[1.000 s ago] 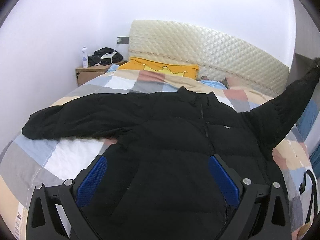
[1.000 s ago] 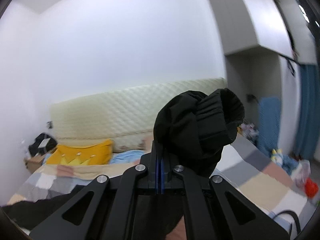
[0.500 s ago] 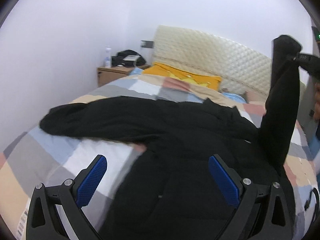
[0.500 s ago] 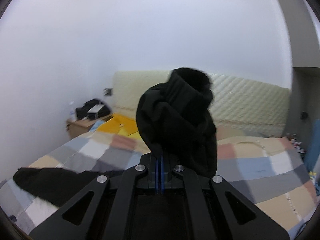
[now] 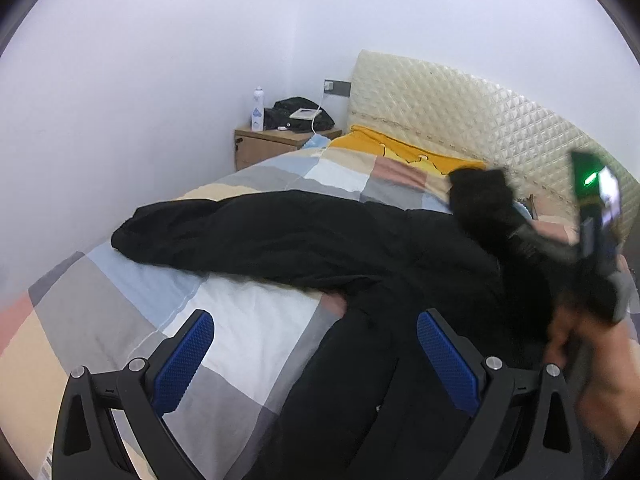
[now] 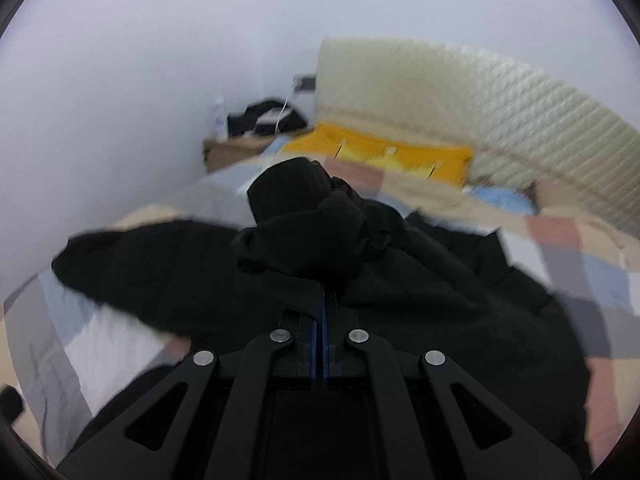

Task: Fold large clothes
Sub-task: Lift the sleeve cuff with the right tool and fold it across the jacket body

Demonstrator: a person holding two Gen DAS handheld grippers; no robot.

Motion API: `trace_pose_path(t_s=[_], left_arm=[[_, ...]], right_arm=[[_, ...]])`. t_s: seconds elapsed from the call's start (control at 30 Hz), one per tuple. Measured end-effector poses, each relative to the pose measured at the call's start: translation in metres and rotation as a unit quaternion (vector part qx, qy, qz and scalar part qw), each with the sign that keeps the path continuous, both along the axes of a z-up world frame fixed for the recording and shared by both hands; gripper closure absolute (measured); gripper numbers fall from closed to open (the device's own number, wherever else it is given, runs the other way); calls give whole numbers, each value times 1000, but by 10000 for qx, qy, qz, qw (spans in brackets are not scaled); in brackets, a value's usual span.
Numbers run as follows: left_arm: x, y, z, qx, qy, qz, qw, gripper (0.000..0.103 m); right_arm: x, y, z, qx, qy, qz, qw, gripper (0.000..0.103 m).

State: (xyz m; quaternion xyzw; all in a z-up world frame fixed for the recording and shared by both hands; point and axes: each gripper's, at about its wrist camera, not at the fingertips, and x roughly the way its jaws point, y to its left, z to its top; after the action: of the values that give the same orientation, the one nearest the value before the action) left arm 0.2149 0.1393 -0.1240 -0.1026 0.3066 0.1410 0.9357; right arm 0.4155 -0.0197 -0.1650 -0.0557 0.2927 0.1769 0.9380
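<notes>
Across the patchwork bed a black puffer jacket lies spread flat, its collar toward the quilted headboard and its long axis running down the bed toward the cameras. One sleeve stretches out sideways toward the wall. The other sleeve's cuff is bunched and lifted over the jacket body, pinched in the right gripper, whose jaws are closed on it. The left gripper hovers above the hem with jaws wide apart, holding nothing.

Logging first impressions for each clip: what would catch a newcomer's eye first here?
The big black jacket sprawled across the patchwork bed, one sleeve stretched toward the wall. Next, the right tool, shut on the other sleeve's bunched cuff above the jacket's body. The left tool hangs open over the hem.
</notes>
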Motion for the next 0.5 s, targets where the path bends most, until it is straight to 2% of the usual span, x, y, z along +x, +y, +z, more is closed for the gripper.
trace_pose_path(t_s=[0.3,0.5], left_arm=[[6,-2,-11,-70,108,-134,9998,0],[13,-8,-17,-69,186,-285,9994,0]], right_arm=[[15,18,-85,-373,923,98,9950,101],[21,10,-104,-166,1264,55,9918,99]])
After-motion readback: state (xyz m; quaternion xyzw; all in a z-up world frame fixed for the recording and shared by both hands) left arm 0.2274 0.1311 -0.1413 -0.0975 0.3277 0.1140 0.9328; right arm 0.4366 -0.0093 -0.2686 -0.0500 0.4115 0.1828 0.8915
